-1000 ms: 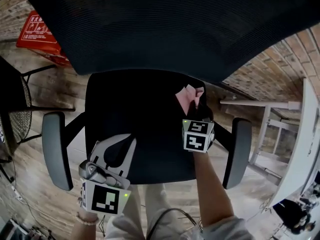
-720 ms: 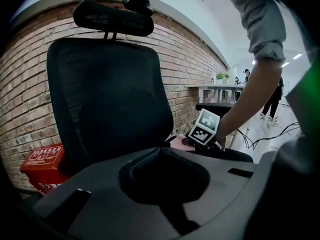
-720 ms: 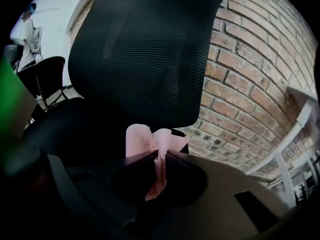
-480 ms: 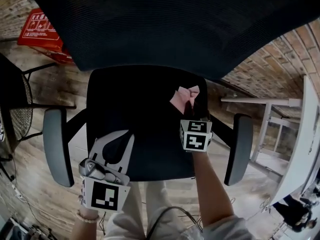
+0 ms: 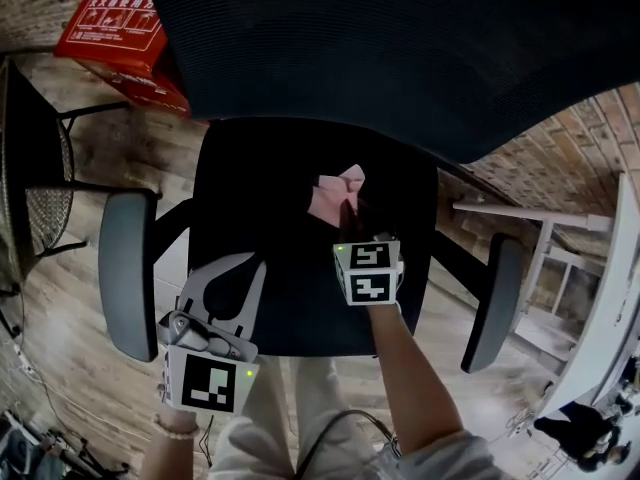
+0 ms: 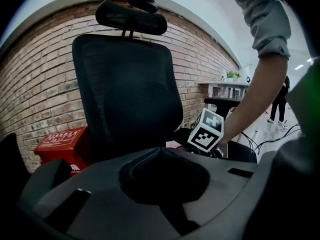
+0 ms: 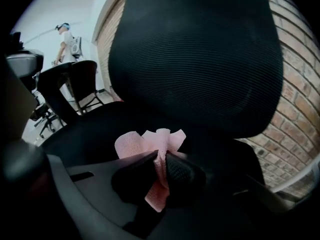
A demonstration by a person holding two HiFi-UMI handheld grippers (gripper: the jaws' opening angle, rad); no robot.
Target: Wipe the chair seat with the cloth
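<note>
In the head view the right gripper (image 5: 350, 211) holds the pink cloth (image 5: 332, 190) over the middle of the chair seat (image 5: 250, 188), in the left gripper view the left gripper (image 6: 160, 151) has its jaws together and empty, and in the right gripper view the cloth sits pinched between the jaws, fanning out past their tips.

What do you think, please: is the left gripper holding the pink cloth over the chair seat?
Not quite: it is the right gripper that holds the pink cloth over the chair seat, as the right gripper view shows.
</note>
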